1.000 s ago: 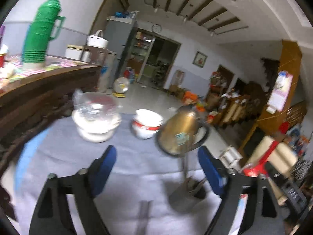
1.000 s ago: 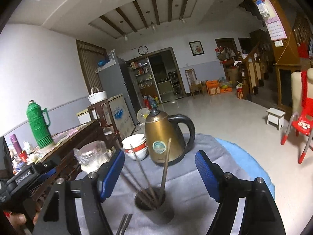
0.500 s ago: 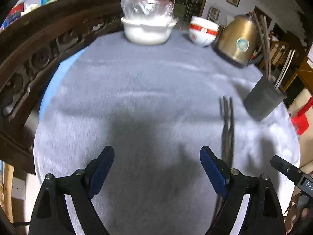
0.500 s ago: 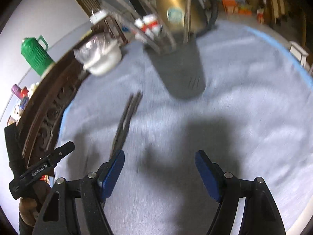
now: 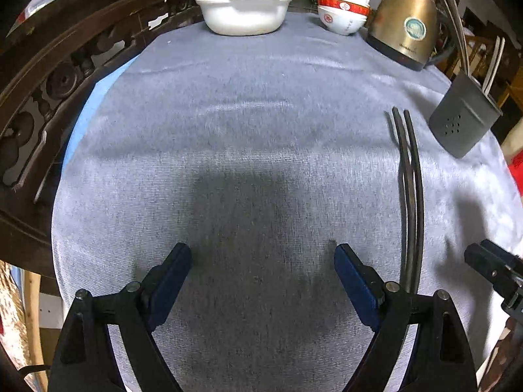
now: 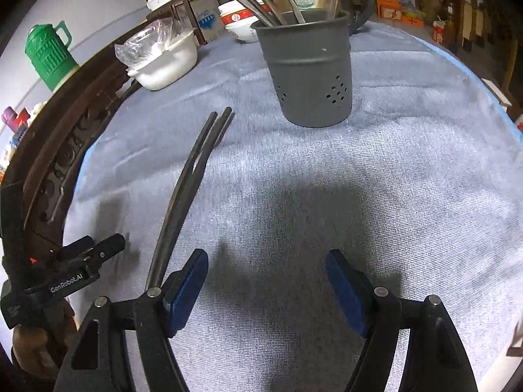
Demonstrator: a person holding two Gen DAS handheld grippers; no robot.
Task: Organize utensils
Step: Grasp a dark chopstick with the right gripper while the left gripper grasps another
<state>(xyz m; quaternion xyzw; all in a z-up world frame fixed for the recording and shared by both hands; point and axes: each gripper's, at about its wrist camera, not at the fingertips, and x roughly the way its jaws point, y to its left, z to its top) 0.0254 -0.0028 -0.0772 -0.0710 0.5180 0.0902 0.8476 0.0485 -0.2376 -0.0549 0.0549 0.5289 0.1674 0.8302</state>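
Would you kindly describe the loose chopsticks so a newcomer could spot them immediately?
On the grey tablecloth, find the dark perforated holder before the brass kettle. Left of it lie the dark chopsticks, the only utensils flat on the cloth rather than standing in the holder.

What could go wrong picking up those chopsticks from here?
1. The chopsticks lie flat on the soft gray cloth, touching each other; the open right gripper may grab one only, or snag cloth.
2. The gray holder already has sticks leaning out; inserting more could tip it.
3. The left gripper hovers close beside; collision possible.
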